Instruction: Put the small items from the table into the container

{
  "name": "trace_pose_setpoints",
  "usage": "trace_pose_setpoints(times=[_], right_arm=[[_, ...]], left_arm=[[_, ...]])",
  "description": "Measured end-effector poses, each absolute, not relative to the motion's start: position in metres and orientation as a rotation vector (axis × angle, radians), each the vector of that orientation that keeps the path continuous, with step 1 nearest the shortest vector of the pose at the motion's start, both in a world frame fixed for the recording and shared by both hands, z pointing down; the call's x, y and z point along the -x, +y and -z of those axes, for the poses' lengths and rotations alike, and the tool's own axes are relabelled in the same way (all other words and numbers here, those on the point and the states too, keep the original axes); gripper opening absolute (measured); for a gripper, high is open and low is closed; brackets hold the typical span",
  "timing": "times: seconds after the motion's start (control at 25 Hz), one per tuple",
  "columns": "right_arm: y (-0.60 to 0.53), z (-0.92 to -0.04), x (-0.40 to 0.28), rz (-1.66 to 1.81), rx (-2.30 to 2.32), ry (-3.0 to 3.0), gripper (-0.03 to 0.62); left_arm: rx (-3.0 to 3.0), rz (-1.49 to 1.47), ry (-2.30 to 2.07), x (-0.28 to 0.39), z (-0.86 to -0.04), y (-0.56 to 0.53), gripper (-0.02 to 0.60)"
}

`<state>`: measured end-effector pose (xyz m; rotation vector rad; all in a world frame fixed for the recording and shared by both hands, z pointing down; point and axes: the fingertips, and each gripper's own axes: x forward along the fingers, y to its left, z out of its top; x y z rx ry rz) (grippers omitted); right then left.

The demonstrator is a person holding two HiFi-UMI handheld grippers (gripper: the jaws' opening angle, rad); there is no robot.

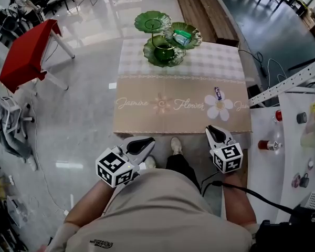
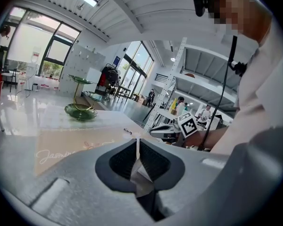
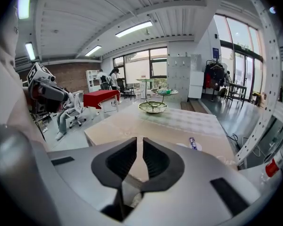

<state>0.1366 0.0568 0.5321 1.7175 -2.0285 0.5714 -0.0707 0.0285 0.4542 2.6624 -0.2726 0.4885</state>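
A small purple wrapped item [image 1: 217, 93] lies on the flower print at the right of the beige tablecloth [image 1: 147, 117]; it also shows as the purple item [image 3: 192, 143] and the purple item [image 2: 127, 131]. A green tiered dish stand [image 1: 165, 35] stands at the table's far end, with a teal packet [image 1: 182, 36] in its right dish. My left gripper [image 1: 148, 139] [image 2: 137, 142] hangs just short of the near table edge, jaws together and empty. My right gripper [image 1: 211, 129] [image 3: 139, 142] hovers at the near right edge, jaws almost touching, nothing between them.
A red table [image 1: 26, 51] stands on the glossy floor at the left. A white bench [image 1: 283, 140] with a red-capped bottle [image 1: 268, 145] and small parts stands close on the right. Wooden benches [image 1: 205, 4] lie beyond the table. People move about in the background.
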Motion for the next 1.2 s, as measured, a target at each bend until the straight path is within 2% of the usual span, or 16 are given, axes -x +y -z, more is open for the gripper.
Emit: trace_pose_setpoints(times=[0.24, 0.6, 0.96, 1.2], right_arm=[[0.018, -0.567, -0.210, -0.582, -1.733, -1.945, 0.090], [-0.044, -0.637, -0.310, -0.665, -1.740, -1.820, 0.133], [-0.081, -0.702, -0.346, -0.740, -1.655, -1.753, 0.141], [-0.087, -0.718, -0.347, -0.778, -1.599, -1.753, 0.135]], left_arm=[[-2.649, -0.490, -0.332, 0.038, -0.448, 0.008, 0.008], [-2.617, -0.508, -0.446, -0.005, -0.445, -0.024, 0.008], [-2.589, -0.522, -0.567, -0.028, -0.446, -0.046, 0.008], [-2.559, -0.518, -0.636, -0.034, -0.449, -0.052, 0.008]])
